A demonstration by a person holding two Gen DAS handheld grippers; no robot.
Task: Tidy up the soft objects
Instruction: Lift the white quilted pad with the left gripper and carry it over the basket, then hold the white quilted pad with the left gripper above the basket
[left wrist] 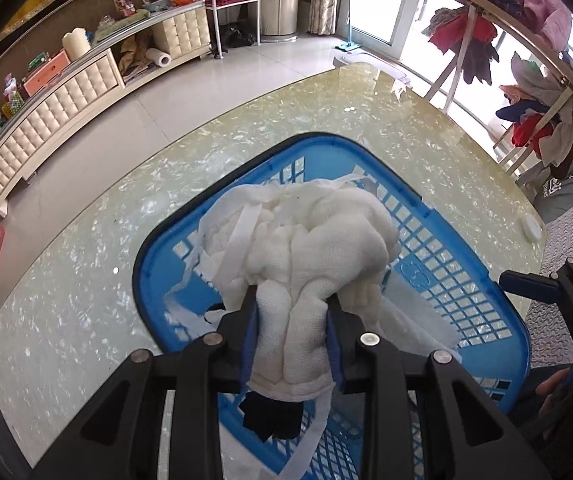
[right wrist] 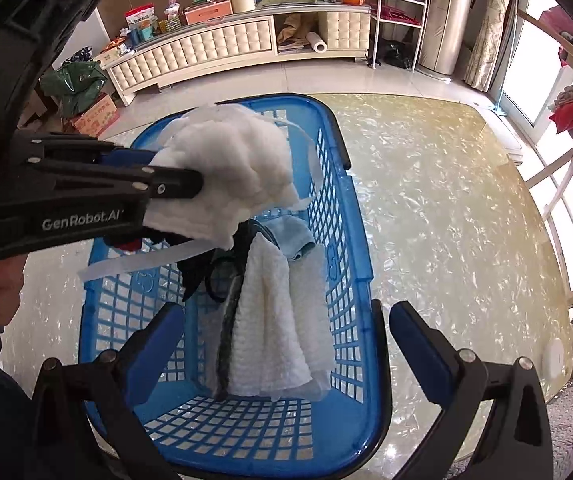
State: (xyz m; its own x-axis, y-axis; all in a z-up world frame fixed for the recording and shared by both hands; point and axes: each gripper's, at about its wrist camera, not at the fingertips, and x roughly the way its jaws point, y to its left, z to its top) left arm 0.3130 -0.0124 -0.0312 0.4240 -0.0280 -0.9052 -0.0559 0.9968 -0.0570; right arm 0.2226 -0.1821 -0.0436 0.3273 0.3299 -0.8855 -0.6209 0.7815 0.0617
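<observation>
My left gripper is shut on a bunched white cloth with loose white straps and holds it above the blue basket. The same cloth and the left gripper show at the left of the right wrist view, over the basket. My right gripper is open and empty above the basket's near end. Inside lie a white waffle towel, a light blue cloth and a black item.
The basket stands on a glossy marbled table. A clothes rack hung with garments stands at the right. A white cabinet with clutter runs along the far wall. A small white round object lies near the table's right edge.
</observation>
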